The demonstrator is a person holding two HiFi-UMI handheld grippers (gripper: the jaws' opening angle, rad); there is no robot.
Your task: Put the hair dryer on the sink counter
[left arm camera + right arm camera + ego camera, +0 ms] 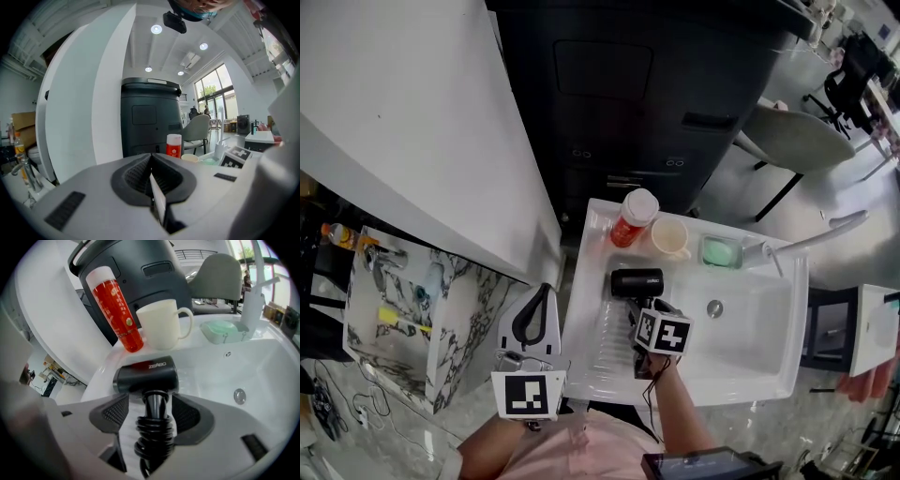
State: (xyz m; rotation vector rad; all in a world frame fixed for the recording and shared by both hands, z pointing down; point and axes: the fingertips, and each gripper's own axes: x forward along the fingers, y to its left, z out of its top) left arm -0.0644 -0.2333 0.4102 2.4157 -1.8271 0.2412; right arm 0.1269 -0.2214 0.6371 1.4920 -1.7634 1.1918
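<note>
Dryer: the dryer (636, 281) lies on the ribbed left part of the counter (586, 281), left of the basin (750, 337) and just near of the bottle (634, 217) and mug (670, 237).
Axis: barrel runs left-right; handle, with cord coiled round it, points near.
Right gripper (152, 413): jaws wide either side of the handle, pads apparently clear of it.
Left gripper (151, 178): jaws together, left of the counter.
</note>
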